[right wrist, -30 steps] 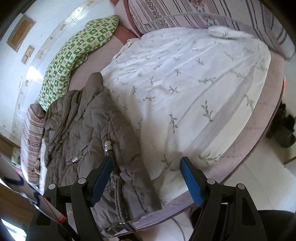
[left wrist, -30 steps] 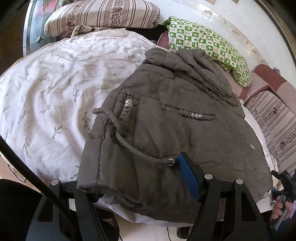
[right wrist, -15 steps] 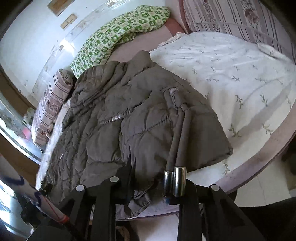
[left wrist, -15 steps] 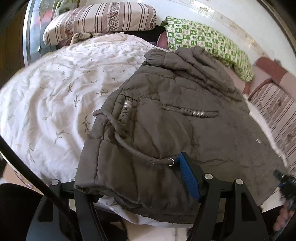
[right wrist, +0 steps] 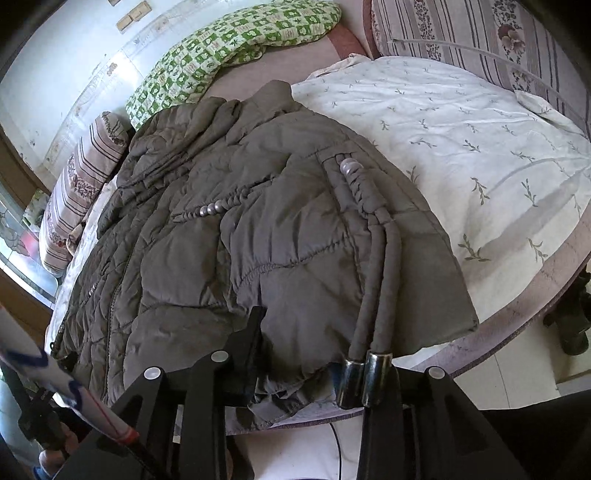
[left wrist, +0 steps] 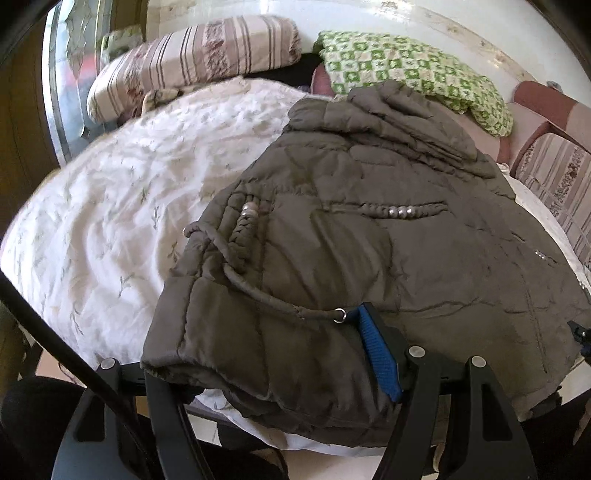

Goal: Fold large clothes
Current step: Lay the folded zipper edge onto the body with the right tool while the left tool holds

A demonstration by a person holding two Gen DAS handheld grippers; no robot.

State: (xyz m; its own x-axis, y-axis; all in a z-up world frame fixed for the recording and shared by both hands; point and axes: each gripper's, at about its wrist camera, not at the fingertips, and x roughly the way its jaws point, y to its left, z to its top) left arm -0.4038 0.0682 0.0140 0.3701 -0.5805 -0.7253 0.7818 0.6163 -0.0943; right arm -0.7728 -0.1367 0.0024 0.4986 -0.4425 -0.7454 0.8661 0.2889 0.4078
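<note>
A large grey-brown padded jacket [left wrist: 369,258] lies folded on the bed, its beaded drawstrings [right wrist: 373,258] running down the near edge. My left gripper [left wrist: 258,347] has the jacket's thick near corner filling its jaws. The blue pad [left wrist: 380,354] presses its side, and the other finger is hidden under the cloth. My right gripper [right wrist: 306,350] holds a bunched piece of the jacket [right wrist: 258,221] hem; its jaws are opening slightly with the cloth still pinched between them. The drawstrings' metal ends [right wrist: 365,376] rest on its right finger.
A white leaf-print quilt [left wrist: 110,221] covers the round bed. A green checked pillow [left wrist: 406,74] and a striped pillow [left wrist: 192,59] lie at the back, with striped cushions [right wrist: 480,33] along the rim. Dark shoes [right wrist: 572,325] stand on the floor beside the bed edge [right wrist: 517,314].
The right gripper swung from the bare quilt over to the jacket's hem and closed on it. The left gripper rolled a little, with the jacket corner staying in its jaws.
</note>
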